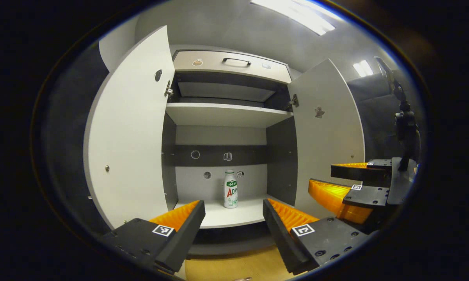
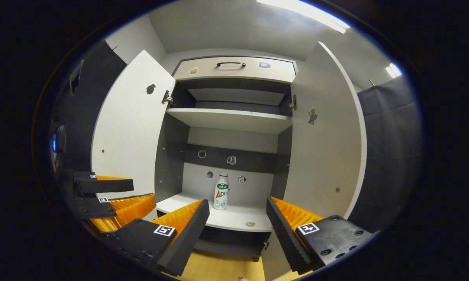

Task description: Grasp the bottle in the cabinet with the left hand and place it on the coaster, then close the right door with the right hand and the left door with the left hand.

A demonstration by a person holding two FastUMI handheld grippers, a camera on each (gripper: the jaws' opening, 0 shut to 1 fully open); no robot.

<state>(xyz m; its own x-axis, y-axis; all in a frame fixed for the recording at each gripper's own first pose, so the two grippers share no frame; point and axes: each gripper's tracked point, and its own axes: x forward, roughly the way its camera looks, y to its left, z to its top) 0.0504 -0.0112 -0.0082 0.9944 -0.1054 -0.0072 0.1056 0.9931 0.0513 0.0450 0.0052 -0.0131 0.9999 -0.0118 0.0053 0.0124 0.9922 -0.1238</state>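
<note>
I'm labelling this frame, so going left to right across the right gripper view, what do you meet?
Left tongs → open left door → bottle → open right door

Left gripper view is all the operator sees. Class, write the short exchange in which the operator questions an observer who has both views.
Operator: Is anything on the shelf besides the bottle?
Observer: Yes. A small round disc lies near the front edge of the shelf, apart from the bottle.
Operator: How does my gripper look from outside?
Observer: The left gripper is in front of the left door, fingers apart, holding nothing.
</note>
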